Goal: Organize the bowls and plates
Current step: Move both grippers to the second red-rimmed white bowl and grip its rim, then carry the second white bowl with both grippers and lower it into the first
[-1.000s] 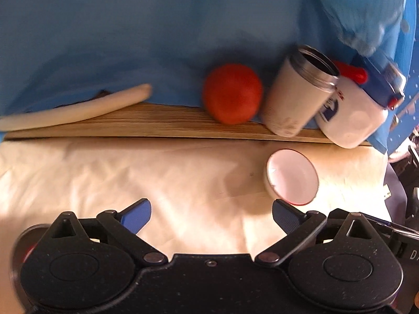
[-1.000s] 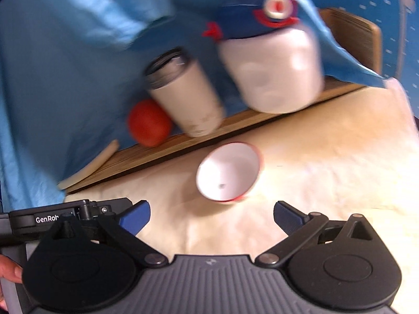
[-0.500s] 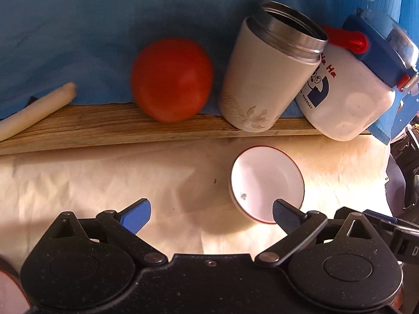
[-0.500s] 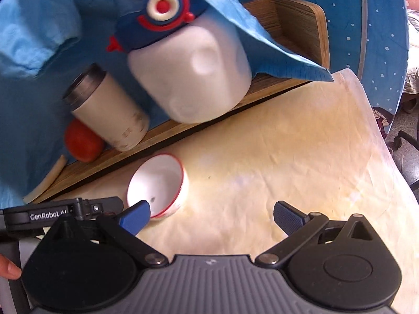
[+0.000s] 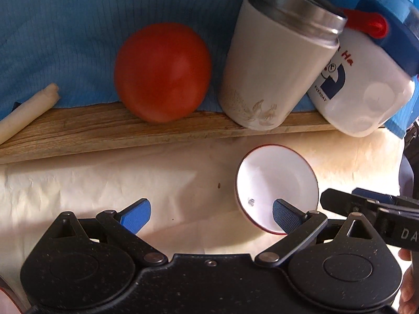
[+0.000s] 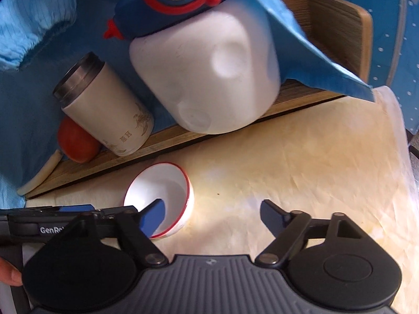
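Home dining table, cream tablecloth (image 6: 301, 157), tomato (image 5: 162, 72), tumbler (image 5: 275, 60), wooden chair (image 6: 337, 23)

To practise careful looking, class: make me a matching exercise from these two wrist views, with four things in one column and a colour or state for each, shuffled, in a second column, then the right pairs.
Things:
1. tomato
2. small bowl
3. tumbler
4. jug lid

Descriptions:
A. white with a thin red rim, on the cream cloth
B. dark blue with red and white rings
C. plain red, on the wooden board
D. cream body, open steel mouth

Pairs: 1-C, 2-A, 3-D, 4-B
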The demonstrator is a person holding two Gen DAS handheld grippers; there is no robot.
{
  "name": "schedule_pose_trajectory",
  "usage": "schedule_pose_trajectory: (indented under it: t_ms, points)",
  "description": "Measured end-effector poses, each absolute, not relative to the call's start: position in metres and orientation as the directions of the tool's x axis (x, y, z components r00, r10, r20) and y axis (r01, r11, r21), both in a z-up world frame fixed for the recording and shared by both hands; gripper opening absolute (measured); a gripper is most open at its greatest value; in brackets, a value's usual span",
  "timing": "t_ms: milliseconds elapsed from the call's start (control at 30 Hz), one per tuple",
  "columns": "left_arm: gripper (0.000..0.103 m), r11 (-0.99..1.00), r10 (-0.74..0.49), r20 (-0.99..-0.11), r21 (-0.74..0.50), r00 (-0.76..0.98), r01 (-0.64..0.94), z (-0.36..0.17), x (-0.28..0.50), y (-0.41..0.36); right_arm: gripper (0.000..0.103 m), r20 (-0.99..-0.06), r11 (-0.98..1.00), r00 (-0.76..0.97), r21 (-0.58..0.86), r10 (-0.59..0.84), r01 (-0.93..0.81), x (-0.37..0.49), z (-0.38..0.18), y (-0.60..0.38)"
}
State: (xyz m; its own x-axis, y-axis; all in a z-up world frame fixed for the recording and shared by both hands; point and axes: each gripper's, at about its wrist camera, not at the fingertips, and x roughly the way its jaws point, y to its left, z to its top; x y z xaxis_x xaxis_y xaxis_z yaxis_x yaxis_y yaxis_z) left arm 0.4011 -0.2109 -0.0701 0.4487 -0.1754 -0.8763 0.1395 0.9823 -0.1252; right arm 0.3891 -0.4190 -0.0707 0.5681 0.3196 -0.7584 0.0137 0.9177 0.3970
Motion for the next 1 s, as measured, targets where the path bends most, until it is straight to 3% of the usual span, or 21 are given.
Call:
schedule_pose_trajectory:
  t_ms: [333,400,467,633,800,1000]
  points:
    - [0.091,0.977,-0.2,-0.868,-0.141,0.455,0.16,-0.072,0.4,-0.215,0.055,-0.77,0.913,0.533,0.407,0.35,-0.011,0.401,-0.08,-0.411]
    - [0.076,0.975,-0.211,-0.865,-0.151,0.455,0.165,-0.069,0.399,-0.214,0.048,-0.768,0.908,0.527,0.418,0.364,-0.019,0.405,-0.082,-0.408]
    - [0.072,0.973,-0.217,-0.869,-0.158,0.445,0.168,-0.069,0.401,-0.215,0.039,-0.766,0.908,0.528,0.418,0.368,-0.026,0.407,-0.082,-0.406]
    - [0.05,0.969,-0.237,-0.87,-0.179,0.434,0.17,-0.072,0.404,-0.217,0.024,-0.764,0.904,0.52,0.427,0.381,-0.035,0.409,-0.081,-0.401]
    - [0.022,0.96,-0.275,-0.872,-0.222,0.406,0.173,-0.078,0.407,-0.222,0.013,-0.758,0.89,0.513,0.456,0.404,-0.027,0.411,-0.085,-0.399]
    - [0.014,0.958,-0.284,-0.865,-0.235,0.415,0.165,-0.079,0.405,-0.227,0.012,-0.758,0.892,0.522,0.452,0.391,-0.013,0.408,-0.087,-0.399]
